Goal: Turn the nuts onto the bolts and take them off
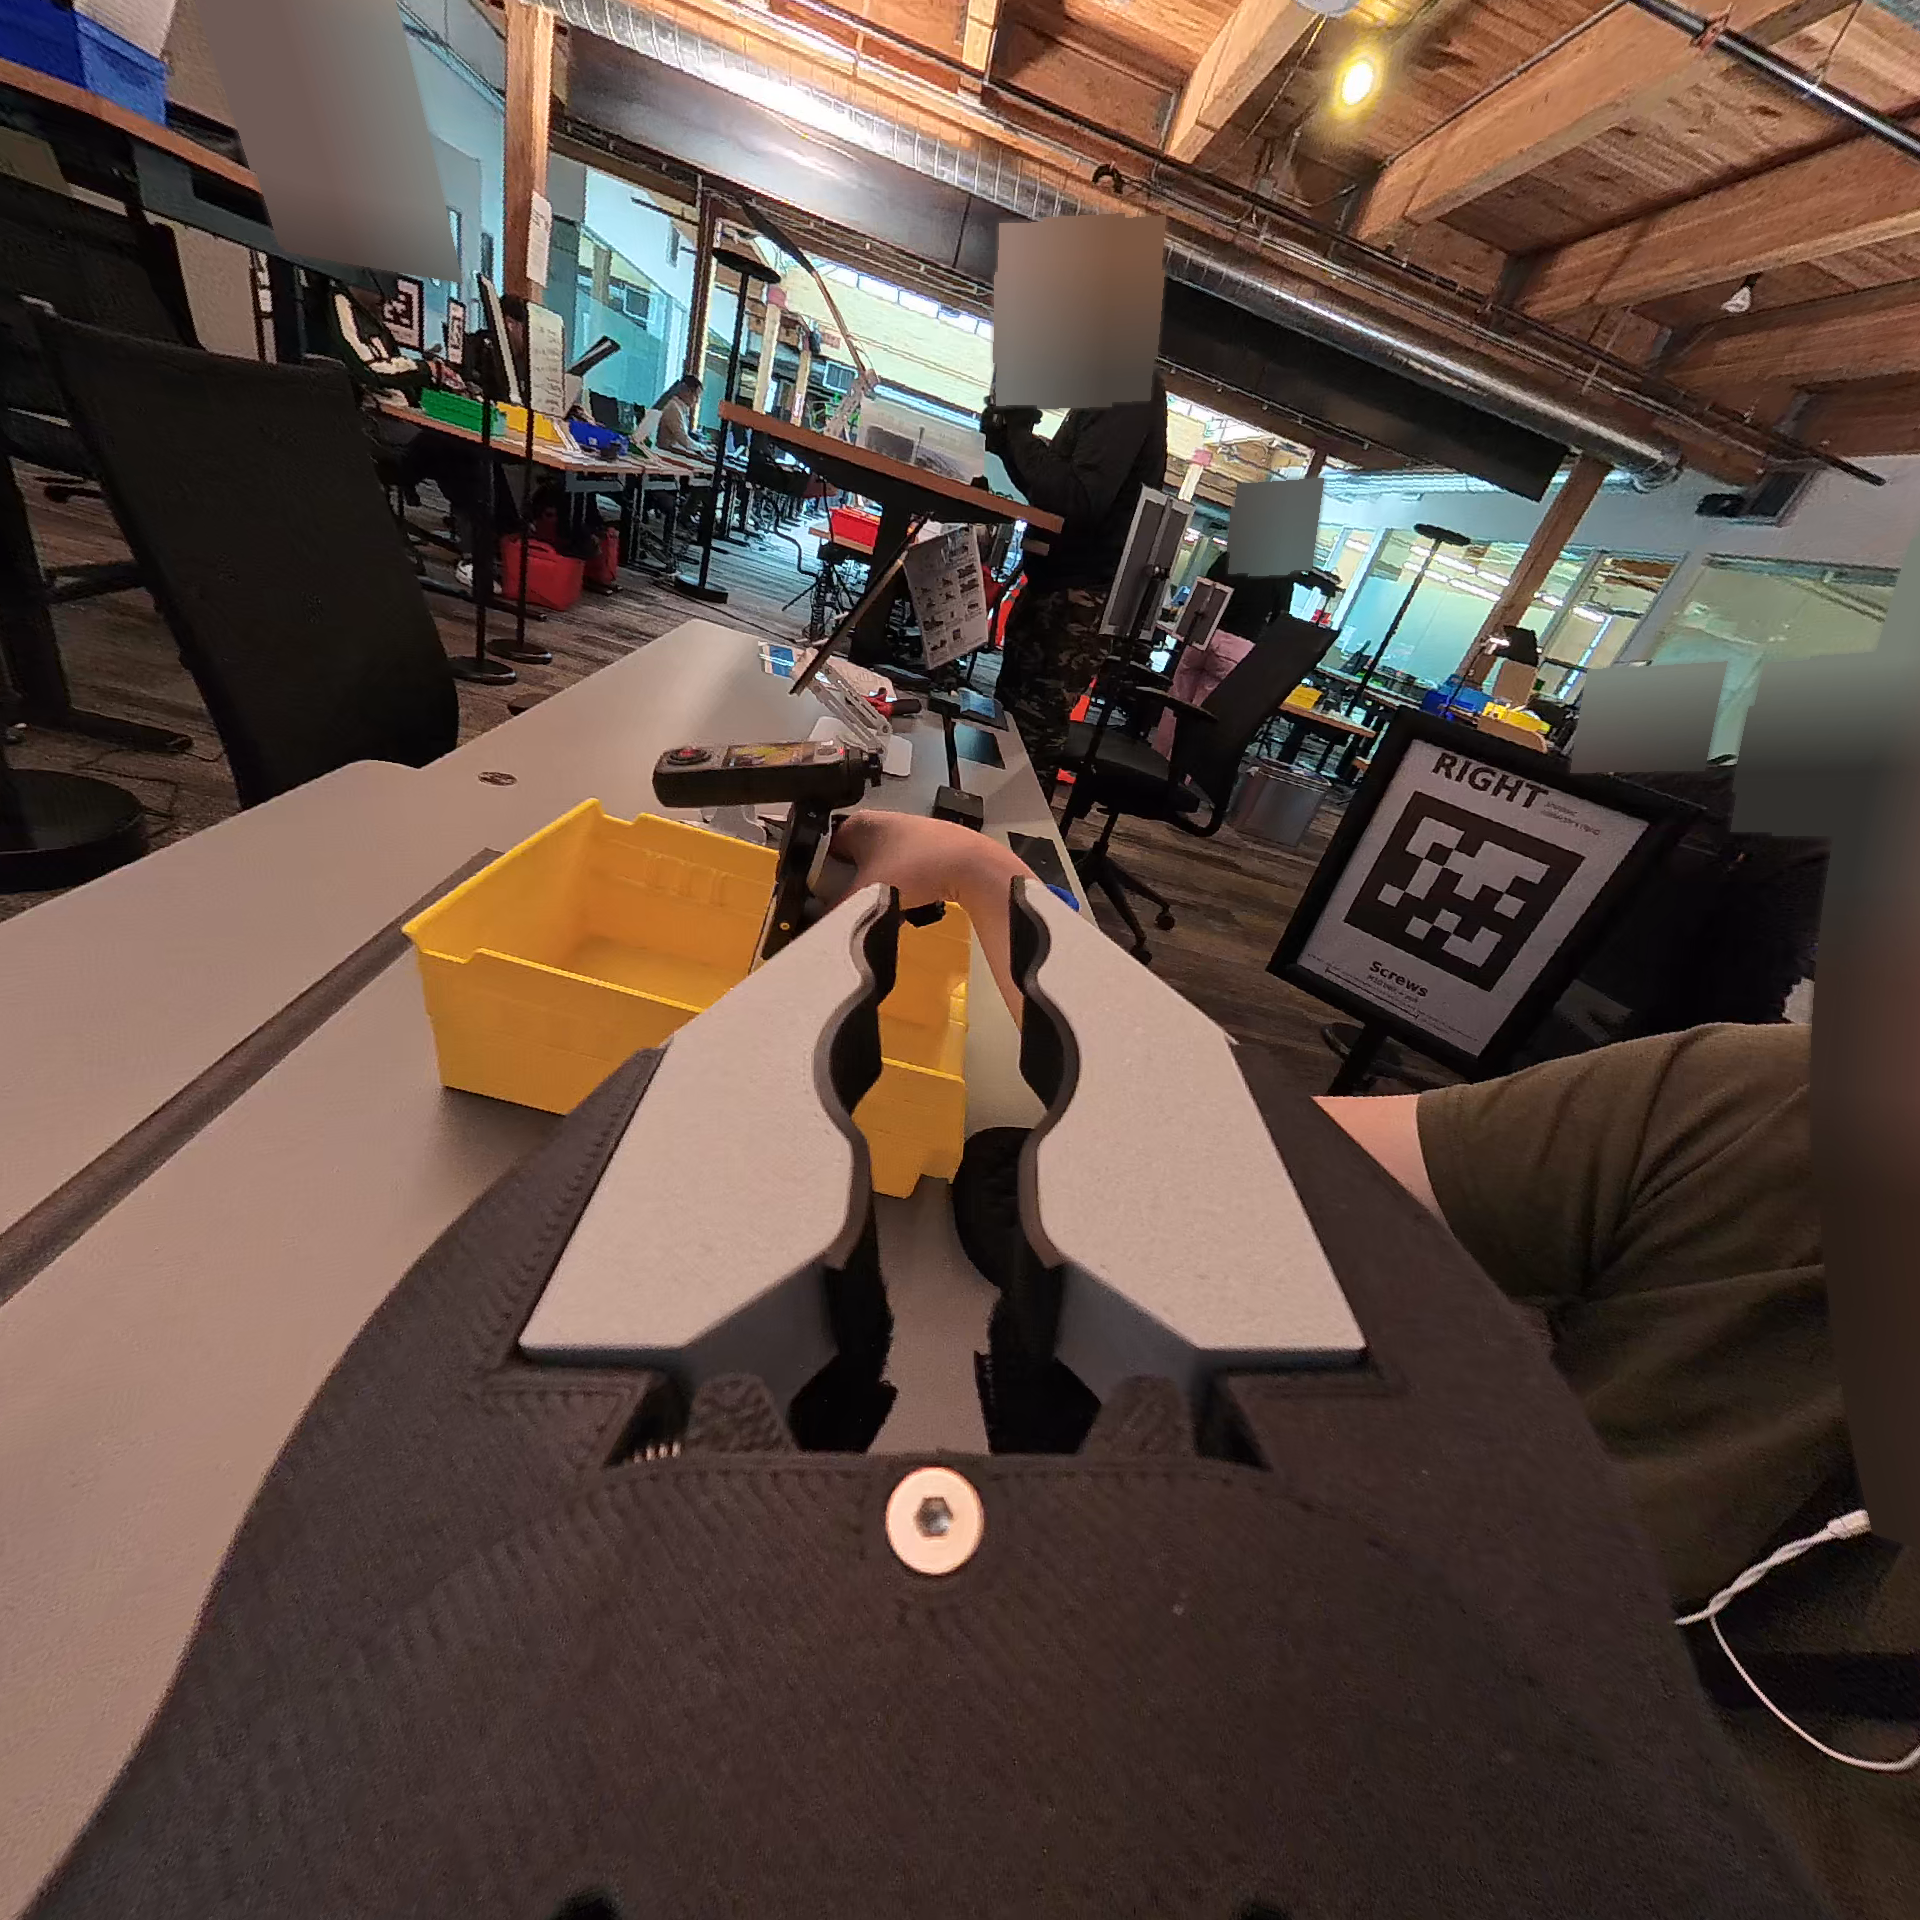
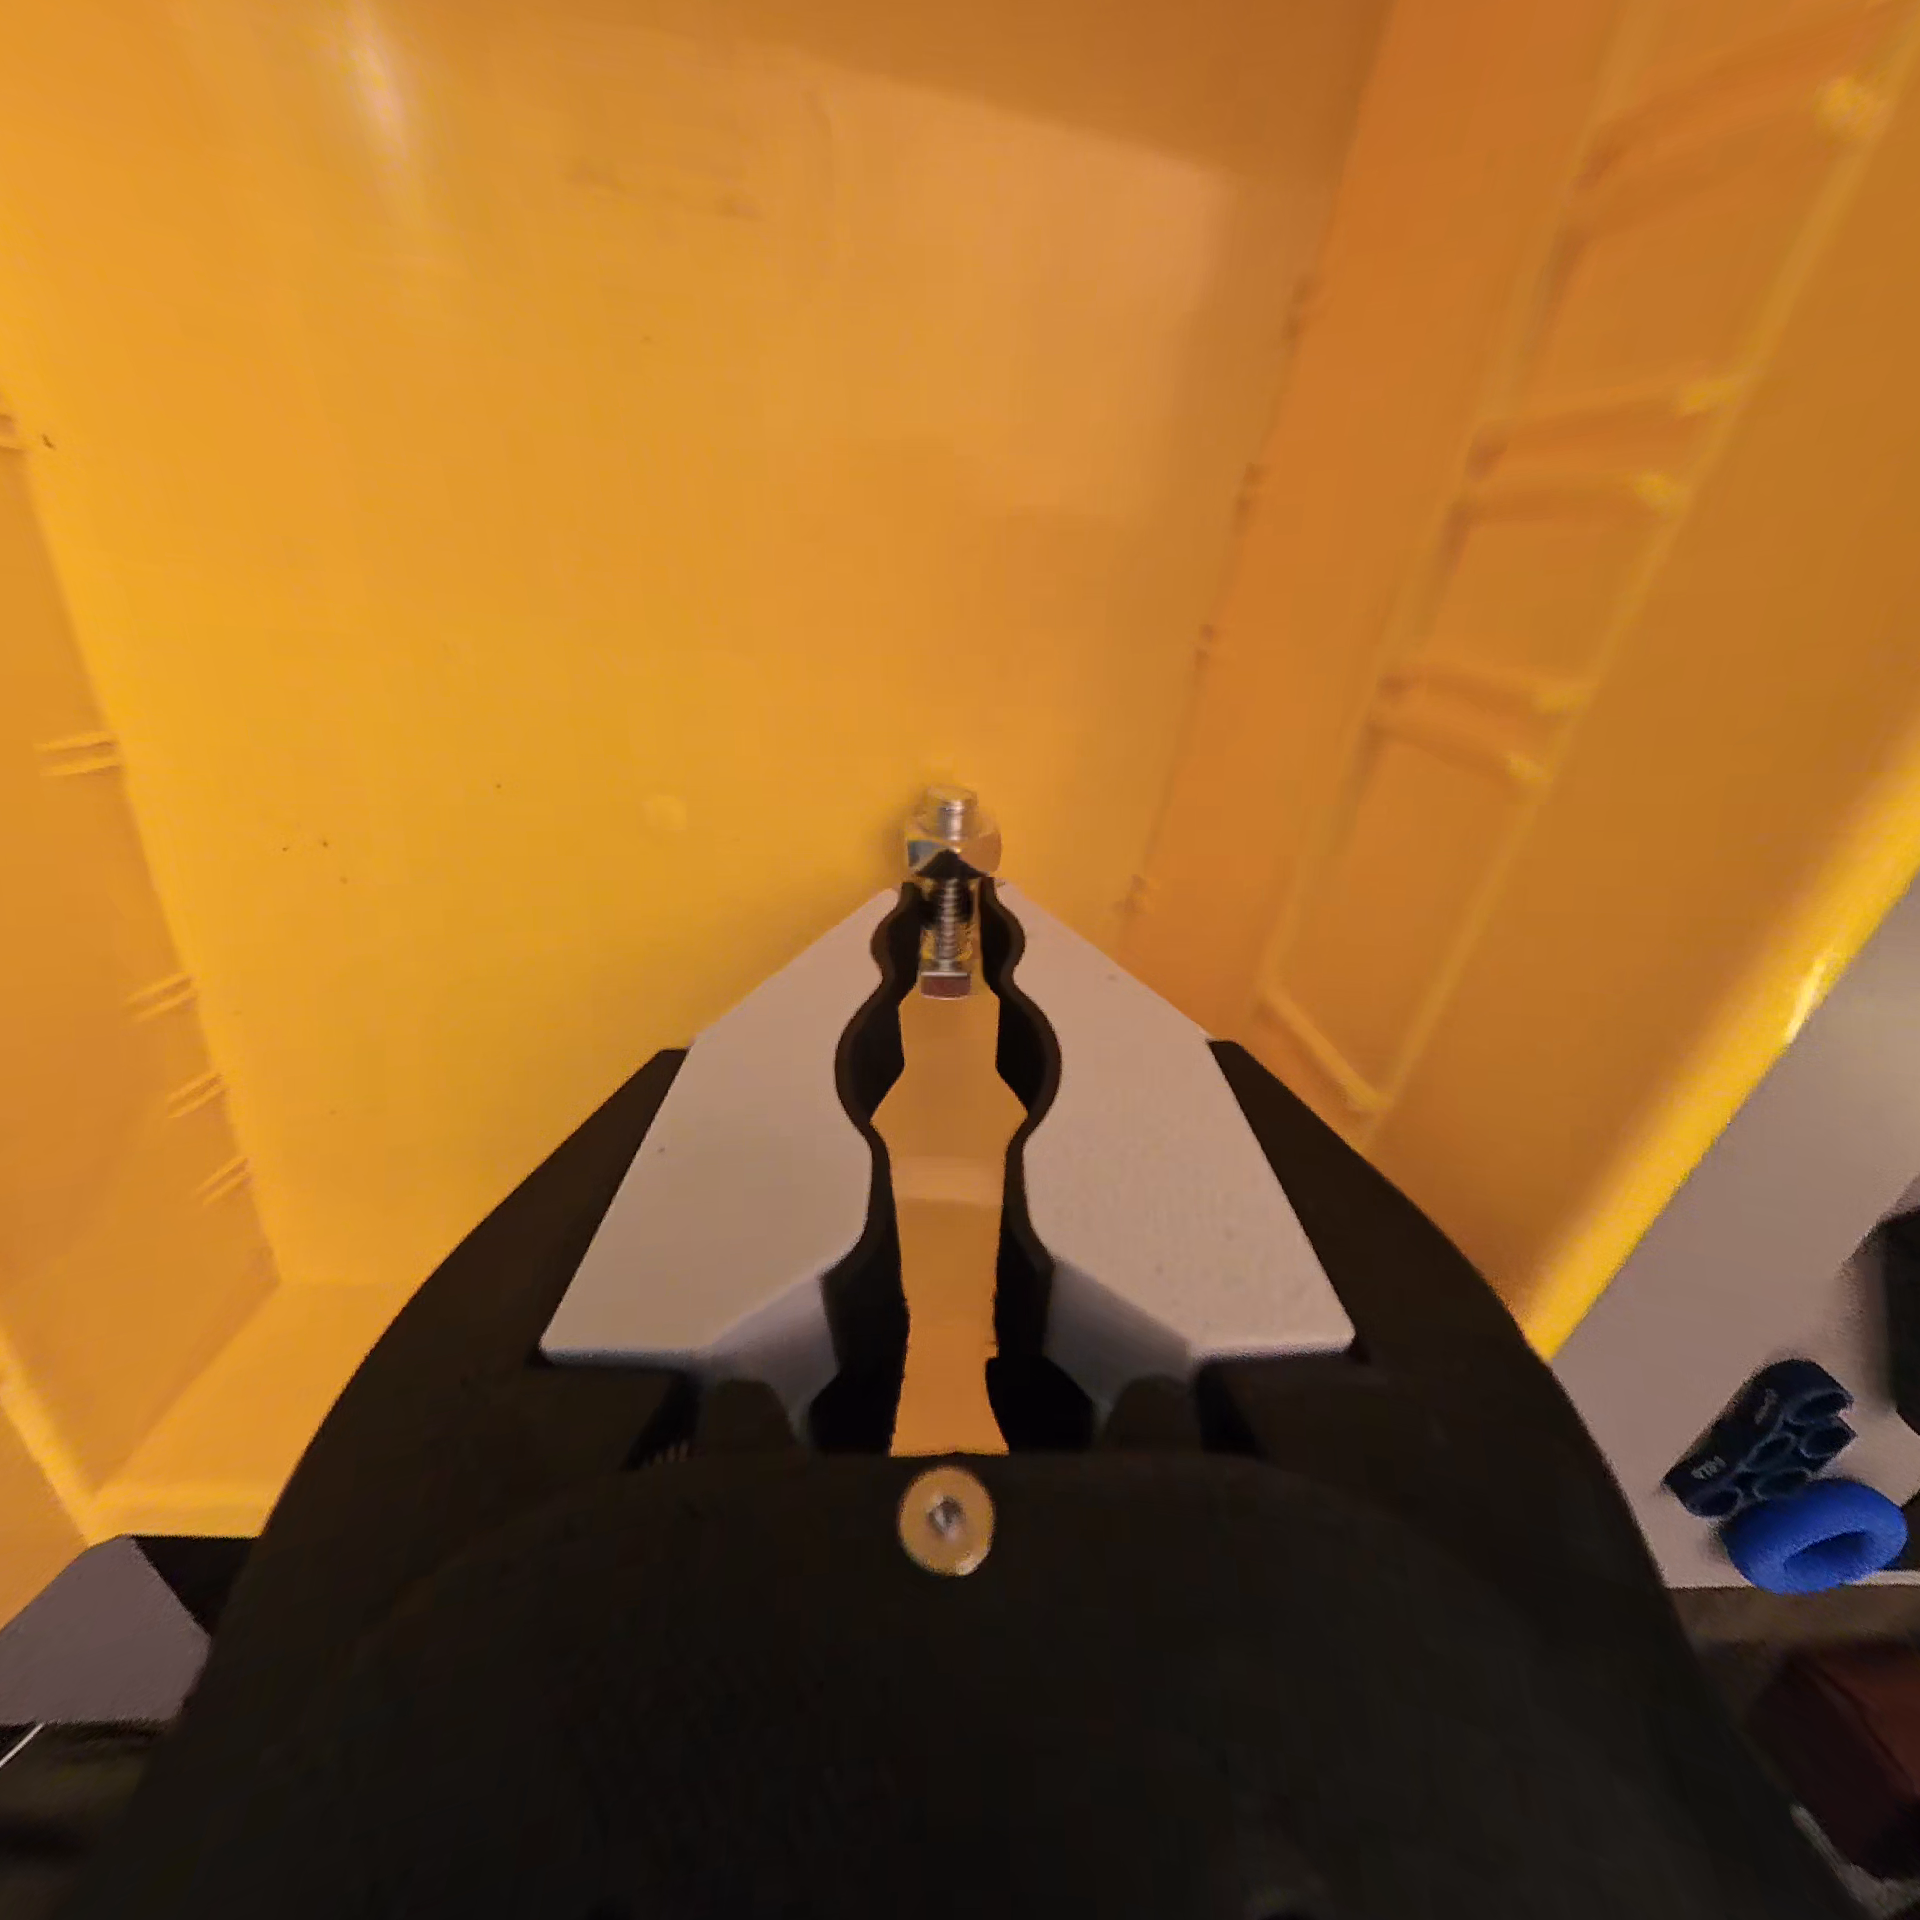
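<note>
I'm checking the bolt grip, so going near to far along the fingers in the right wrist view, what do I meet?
Right gripper → bolt between its fingertips, head nearest → nut on the far end of the thread → yellow bin inside wall.

left tongs [image 1: 951, 914] parted, right tongs [image 2: 948, 914] clamped

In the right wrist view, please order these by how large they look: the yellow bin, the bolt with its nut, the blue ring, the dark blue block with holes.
1. Yellow bin, fills most of the view.
2 and 3. Blue ring and dark blue block: they look alike, so not ranked.
4. Bolt with nut, held in the right tool.
</note>
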